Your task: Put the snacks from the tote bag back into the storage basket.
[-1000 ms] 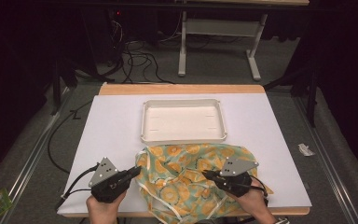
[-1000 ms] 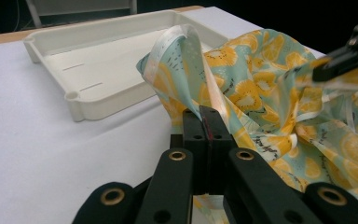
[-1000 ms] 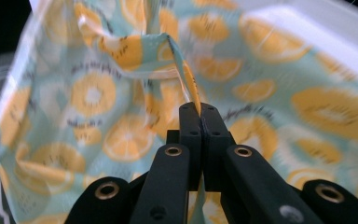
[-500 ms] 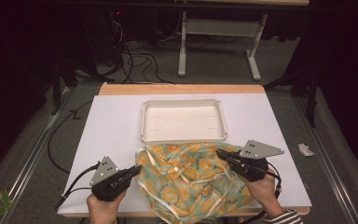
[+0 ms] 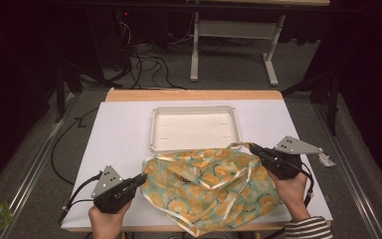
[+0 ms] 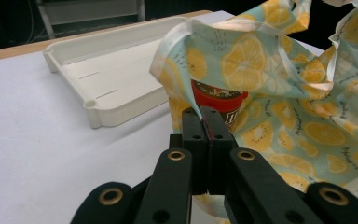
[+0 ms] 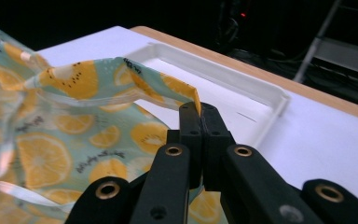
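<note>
I have both grippers clamped on the lemon-print cloth (image 5: 211, 186), which lies on the near half of the white table (image 5: 119, 134), just in front of the tray (image 5: 195, 128). My left gripper (image 5: 143, 178) pinches its left edge, my right gripper (image 5: 252, 148) its right edge, lifted. I judge I'm mid-spread (a red-lidded cup (image 6: 218, 103) sits under the folds). Next I need an even outward pull, without tipping that cup.
</note>
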`<state>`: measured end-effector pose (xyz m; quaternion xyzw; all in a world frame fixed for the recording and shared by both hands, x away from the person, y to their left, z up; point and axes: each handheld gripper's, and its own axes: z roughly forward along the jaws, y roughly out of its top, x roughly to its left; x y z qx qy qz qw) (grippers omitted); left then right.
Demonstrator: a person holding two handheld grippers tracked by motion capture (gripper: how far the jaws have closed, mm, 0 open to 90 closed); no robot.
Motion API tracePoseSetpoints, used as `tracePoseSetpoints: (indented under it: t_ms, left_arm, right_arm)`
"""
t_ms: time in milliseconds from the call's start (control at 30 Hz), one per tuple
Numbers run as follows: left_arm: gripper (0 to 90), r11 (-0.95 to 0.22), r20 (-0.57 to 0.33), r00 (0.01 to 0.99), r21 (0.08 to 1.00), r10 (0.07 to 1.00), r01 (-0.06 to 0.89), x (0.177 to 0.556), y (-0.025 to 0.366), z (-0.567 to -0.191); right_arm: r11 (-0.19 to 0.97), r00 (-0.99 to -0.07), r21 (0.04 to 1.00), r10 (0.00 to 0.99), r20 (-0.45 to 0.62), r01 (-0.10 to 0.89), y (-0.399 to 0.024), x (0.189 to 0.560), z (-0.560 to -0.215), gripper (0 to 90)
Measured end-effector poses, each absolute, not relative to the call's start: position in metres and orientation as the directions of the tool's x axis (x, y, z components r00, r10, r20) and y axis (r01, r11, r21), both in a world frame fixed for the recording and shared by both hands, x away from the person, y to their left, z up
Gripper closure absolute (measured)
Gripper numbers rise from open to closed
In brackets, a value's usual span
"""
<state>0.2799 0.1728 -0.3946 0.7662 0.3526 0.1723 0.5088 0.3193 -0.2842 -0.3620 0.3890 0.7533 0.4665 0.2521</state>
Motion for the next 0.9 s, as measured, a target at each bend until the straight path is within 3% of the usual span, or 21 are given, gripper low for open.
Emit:
tracePoseSetpoints:
  t_ms: [267, 500, 633, 733, 900]
  left_arm:
    - [89.8, -0.238, -0.086, 0.693, 0.903, 0.715, 0.358, 0.278, 0.175, -0.394]
    - [89.8, -0.234, -0.095, 0.696, 0.902, 0.712, 0.363, 0.279, 0.174, -0.394]
    - [89.8, -0.23, -0.101, 0.698, 0.902, 0.709, 0.364, 0.28, 0.174, -0.393]
    - [89.8, -0.232, -0.105, 0.705, 0.902, 0.702, 0.365, 0.28, 0.173, -0.393]
    - [89.8, -0.237, -0.102, 0.712, 0.902, 0.695, 0.36, 0.278, 0.172, -0.392]
  right_arm:
    - [0.261, -0.499, 0.872, 0.866, -0.022, 0.414, -0.308, 0.323, -0.377, 90.0]
    - [0.305, -0.506, 0.839, 0.861, -0.041, 0.45, -0.304, 0.323, -0.391, 89.6]
    - [0.318, -0.529, 0.834, 0.848, -0.038, 0.451, -0.297, 0.321, -0.39, 76.3]
    - [0.349, -0.562, 0.838, 0.825, -0.063, 0.418, -0.285, 0.31, -0.384, 56.8]
    - [0.375, -0.609, 0.863, 0.787, -0.103, 0.339, -0.271, 0.29, -0.376, 53.9]
